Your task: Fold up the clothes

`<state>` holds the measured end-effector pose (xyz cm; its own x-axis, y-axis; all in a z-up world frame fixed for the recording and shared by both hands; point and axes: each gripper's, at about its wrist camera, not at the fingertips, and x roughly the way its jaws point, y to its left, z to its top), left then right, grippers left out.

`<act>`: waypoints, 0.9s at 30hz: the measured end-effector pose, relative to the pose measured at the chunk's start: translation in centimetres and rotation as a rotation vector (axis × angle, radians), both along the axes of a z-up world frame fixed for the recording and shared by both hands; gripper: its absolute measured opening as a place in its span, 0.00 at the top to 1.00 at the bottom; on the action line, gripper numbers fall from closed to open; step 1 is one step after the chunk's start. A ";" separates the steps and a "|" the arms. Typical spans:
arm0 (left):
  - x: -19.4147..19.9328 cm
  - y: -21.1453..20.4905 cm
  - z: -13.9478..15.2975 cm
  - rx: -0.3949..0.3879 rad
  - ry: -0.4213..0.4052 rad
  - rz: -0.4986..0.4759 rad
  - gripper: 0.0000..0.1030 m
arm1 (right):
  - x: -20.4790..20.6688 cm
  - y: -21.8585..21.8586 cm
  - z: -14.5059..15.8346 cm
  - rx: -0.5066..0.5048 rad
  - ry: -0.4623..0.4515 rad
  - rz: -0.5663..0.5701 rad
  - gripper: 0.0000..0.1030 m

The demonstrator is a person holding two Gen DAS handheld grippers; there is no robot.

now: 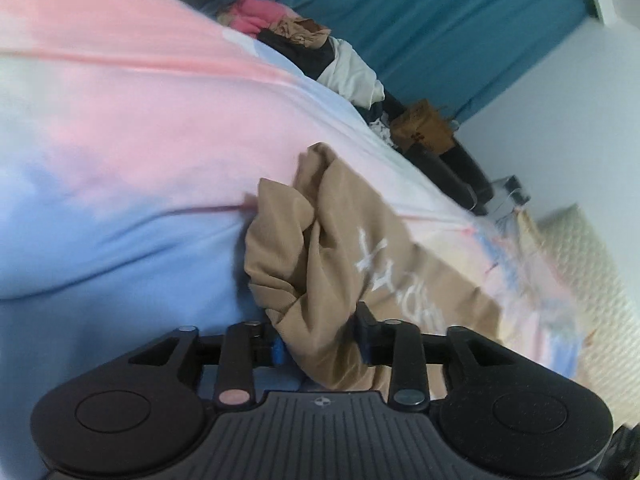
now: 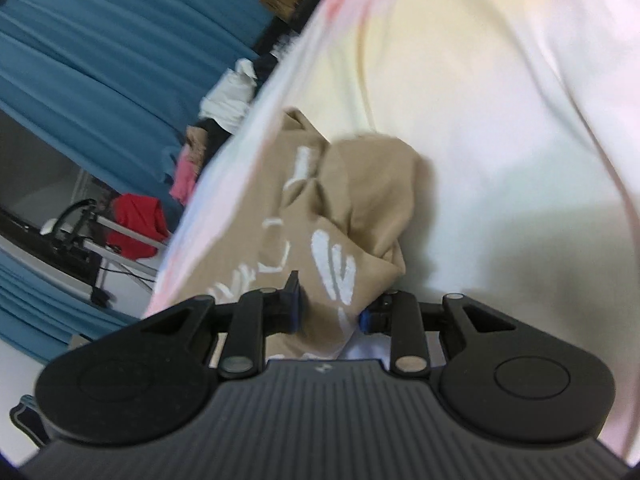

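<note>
Lying bunched on the pastel bedspread (image 1: 120, 128) | tan garment (image 1: 340, 248) with white lettering, creased and limp, likely light, soft, slumps unless held at edges or corners | left gripper (image 1: 322, 340) fingers clamped on its near fabric | right gripper (image 2: 330, 304) likewise pinching tan cloth.
</note>
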<state>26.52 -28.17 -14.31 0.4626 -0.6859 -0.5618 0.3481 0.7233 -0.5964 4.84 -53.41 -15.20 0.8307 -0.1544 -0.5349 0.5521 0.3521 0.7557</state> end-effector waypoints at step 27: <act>-23.2 6.5 30.1 0.198 -0.560 -0.060 0.00 | -14.3 10.3 24.4 -0.412 0.058 0.111 0.16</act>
<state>3.34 -21.68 15.78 0.6887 -0.6272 -0.3638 0.6146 0.7712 -0.1659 -9.48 -43.09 9.19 0.8248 -0.2761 -0.4934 0.5310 0.6779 0.5084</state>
